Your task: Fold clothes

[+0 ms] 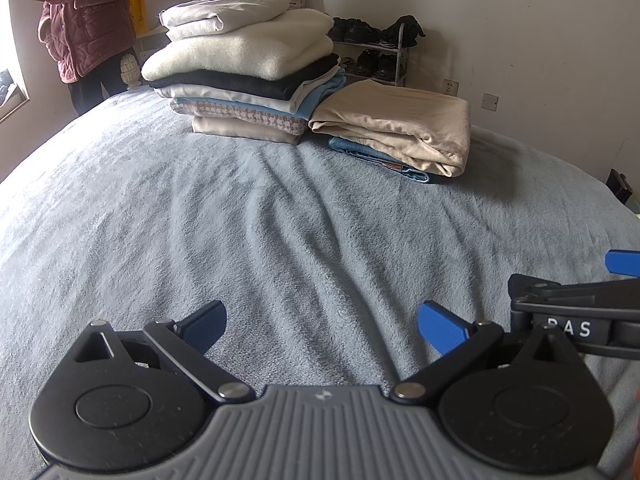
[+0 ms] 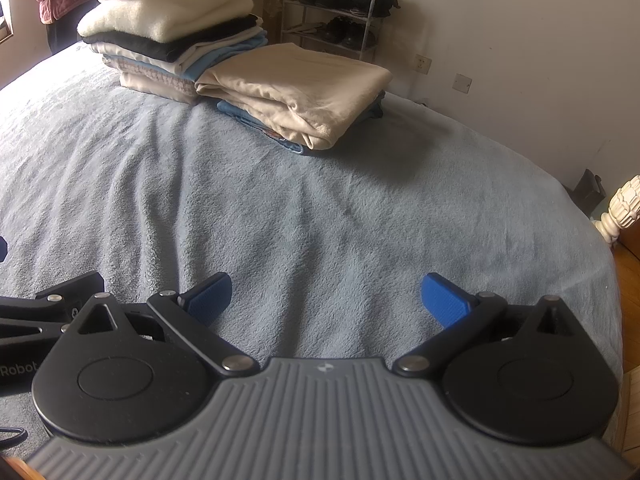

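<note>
Hovering wide open and empty over the blanket [image 1: 240, 208], both the left gripper [image 1: 322, 326] and right gripper [image 2: 326, 300] face folded clothes [image 1: 392, 132] well ahead.

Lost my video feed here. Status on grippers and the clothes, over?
Left gripper open, empty; right gripper open, empty. Tall folded stack and beige folded garment on jeans at far side of blue blanket. Nothing between.
</note>
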Tool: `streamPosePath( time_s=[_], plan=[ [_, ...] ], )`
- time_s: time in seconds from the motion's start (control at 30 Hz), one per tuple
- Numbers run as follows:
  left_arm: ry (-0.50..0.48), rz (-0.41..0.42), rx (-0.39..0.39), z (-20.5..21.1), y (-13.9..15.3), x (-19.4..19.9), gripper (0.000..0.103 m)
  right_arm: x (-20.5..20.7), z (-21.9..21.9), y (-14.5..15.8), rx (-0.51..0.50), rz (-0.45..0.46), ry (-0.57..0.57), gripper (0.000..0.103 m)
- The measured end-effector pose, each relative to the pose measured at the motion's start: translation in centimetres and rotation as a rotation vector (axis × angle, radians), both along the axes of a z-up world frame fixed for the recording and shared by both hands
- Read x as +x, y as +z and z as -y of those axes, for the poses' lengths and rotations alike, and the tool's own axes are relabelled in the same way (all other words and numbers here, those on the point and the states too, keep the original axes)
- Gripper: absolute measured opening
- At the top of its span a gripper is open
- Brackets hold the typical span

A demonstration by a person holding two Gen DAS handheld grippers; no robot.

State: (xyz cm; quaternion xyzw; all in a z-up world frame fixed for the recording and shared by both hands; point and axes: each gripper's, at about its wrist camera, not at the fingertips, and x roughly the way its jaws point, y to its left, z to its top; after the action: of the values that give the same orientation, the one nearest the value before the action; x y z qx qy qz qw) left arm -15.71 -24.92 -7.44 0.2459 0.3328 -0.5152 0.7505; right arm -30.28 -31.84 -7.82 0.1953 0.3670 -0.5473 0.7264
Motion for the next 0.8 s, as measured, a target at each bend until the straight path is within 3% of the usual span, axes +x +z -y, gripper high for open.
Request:
streamPosePath(
  time_s=[0.8],
  plan=[
    [-0.003,0.000,0.002,0.12,-0.22,-0.32,0.103,-0.09,-0.06,-0.15,0.003,0.002,-0.003,0.102]
  ],
)
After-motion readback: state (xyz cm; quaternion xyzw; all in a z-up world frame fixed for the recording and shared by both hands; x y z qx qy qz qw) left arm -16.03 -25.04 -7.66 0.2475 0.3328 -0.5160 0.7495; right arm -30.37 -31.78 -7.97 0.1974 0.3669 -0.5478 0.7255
